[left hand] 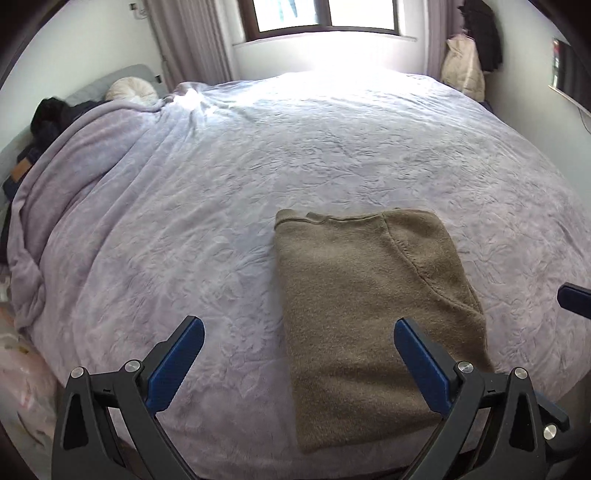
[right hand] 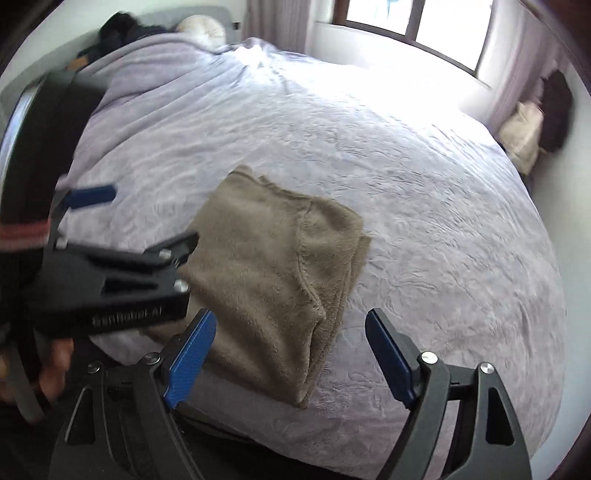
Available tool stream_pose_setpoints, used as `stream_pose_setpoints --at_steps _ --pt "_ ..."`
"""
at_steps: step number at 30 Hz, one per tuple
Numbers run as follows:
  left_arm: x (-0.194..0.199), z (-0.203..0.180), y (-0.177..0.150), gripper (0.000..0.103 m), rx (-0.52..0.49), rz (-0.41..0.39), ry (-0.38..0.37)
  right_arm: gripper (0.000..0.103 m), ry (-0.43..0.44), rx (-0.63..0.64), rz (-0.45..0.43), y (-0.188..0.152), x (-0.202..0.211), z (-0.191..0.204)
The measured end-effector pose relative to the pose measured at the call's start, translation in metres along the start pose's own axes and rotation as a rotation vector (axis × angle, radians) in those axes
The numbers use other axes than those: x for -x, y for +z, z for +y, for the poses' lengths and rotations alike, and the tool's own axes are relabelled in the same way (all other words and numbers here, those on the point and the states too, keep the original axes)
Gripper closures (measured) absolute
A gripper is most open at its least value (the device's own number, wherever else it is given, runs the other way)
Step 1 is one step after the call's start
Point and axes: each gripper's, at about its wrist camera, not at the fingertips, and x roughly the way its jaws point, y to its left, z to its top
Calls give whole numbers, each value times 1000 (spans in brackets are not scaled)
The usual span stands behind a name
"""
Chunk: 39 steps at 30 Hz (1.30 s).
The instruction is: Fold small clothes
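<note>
A brown knitted garment [left hand: 354, 306] lies folded into a rectangle on the lilac bed cover, near the bed's front edge. It also shows in the right wrist view [right hand: 266, 266]. My left gripper [left hand: 299, 332] is open and empty, held above the garment's near left part. My right gripper [right hand: 291, 325] is open and empty, above the garment's near right edge. The left gripper's body [right hand: 110, 273] shows in the right wrist view, over the garment's left side. One blue fingertip of the right gripper [left hand: 574, 297] shows at the right edge of the left wrist view.
The lilac bed cover [left hand: 258, 166] spans the bed, bunched over pillows and dark clothes [left hand: 51, 114] at the far left. A window [left hand: 325, 16] and curtains are behind. A beige bag [left hand: 463, 70] and dark clothing hang at the right wall.
</note>
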Motion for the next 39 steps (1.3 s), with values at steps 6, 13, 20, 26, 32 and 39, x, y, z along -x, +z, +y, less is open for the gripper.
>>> stream_pose_setpoints --at_steps 6,13,20,26,32,39 --pt "2 7 -32 0 101 -34 -5 16 -76 -64 64 -17 -19 8" --pt "7 -5 -42 0 53 -42 -10 16 -77 -161 56 -39 -38 10" --pt "12 -4 -42 0 53 -51 17 16 -73 -216 39 -41 -35 -4" --pt "7 -6 -44 0 63 -18 17 15 -39 -214 65 -42 -40 -1" --pt "3 -6 -46 0 58 0 -2 15 -52 -202 65 -43 -41 5" --pt "7 -10 -47 0 59 -2 1 15 -55 -191 65 -43 -41 7"
